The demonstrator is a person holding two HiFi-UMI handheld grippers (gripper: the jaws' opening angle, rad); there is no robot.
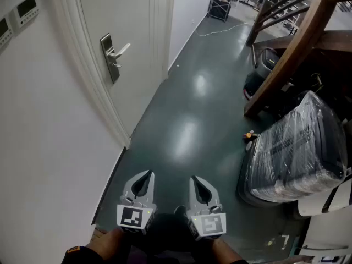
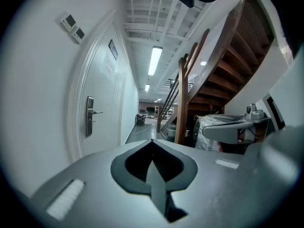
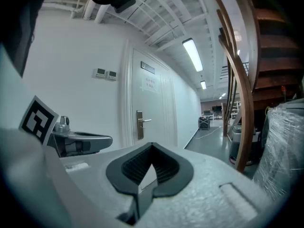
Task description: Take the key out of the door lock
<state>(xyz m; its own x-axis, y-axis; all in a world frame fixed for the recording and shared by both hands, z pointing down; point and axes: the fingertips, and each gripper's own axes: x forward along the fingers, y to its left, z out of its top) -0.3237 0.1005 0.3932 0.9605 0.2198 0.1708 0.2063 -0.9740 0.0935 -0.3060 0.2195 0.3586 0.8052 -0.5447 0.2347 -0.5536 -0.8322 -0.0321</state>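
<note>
The white door [image 1: 132, 32] stands shut at the upper left, with a silver lock plate and lever handle [image 1: 112, 57] on it. The same lock plate [image 2: 89, 116] shows in the left gripper view and, as lock plate [image 3: 139, 124], in the right gripper view. The key is too small to make out. My left gripper [image 1: 147, 174] and right gripper [image 1: 194, 179] are side by side low in the head view, well short of the door. Both are shut with nothing between the jaws. The left gripper [image 2: 152, 142] and right gripper [image 3: 152, 146] point along the corridor.
Two wall panels [image 1: 16, 16] sit left of the door frame. A wooden stair rail [image 1: 286, 54] and a plastic-wrapped bundle [image 1: 300, 147] stand at the right. Dark green floor [image 1: 192, 120] runs ahead to a black cart [image 1: 219, 7] and a white cable [image 1: 220, 31].
</note>
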